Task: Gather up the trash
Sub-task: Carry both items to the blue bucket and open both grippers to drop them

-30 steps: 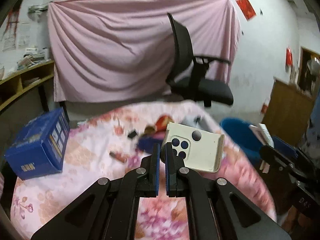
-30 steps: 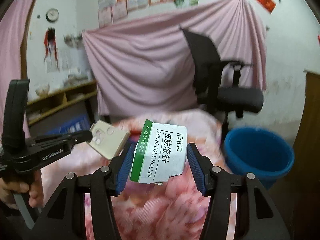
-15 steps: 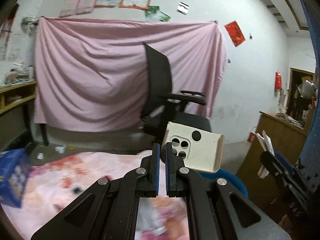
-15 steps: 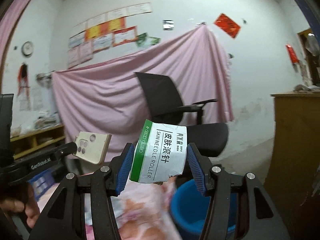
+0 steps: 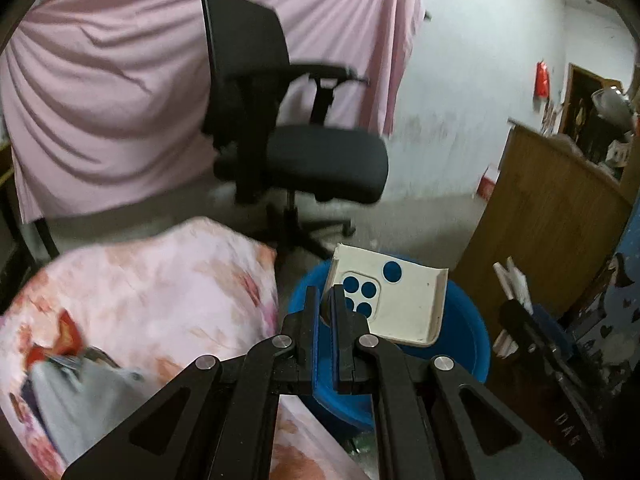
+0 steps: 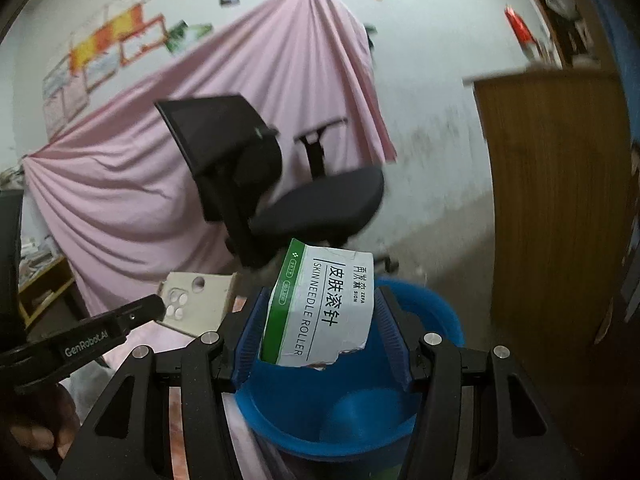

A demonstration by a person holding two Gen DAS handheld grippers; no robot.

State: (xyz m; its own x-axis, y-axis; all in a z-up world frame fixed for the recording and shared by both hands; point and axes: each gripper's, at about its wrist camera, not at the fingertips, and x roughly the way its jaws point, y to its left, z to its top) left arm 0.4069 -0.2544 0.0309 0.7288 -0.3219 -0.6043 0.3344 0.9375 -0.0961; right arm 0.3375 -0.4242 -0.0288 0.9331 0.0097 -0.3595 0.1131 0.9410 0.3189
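Black, blue-padded jaws of the left gripper (image 5: pixel 325 308) are clenched on the edge of a cream phone case (image 5: pixel 394 304), which hangs above the near rim of a blue plastic bucket (image 5: pixel 472 344). Blue shows through the case's camera cut-outs. To the left of the bucket lies a table under a pink floral cloth (image 5: pixel 152 300), with a grey item, too blurred to name, near its front left corner.

On the right, the right gripper (image 6: pixel 320 328) is grasping a white and green carton (image 6: pixel 324 308) printed "SKIN NEEDLE ROLLER", its pads pressed on both sides. The carton tilts and hangs over the bucket's open mouth, its torn lower edge above the bucket's inside. The left gripper with the phone case appears just to the left of it.

Beyond the bucket stands a black office chair (image 5: pixel 280 128) on a grey floor. Behind the chair, a pink sheet (image 5: pixel 100 92) drapes a white wall. At far right stands a brown wooden cabinet (image 6: pixel 556 200).
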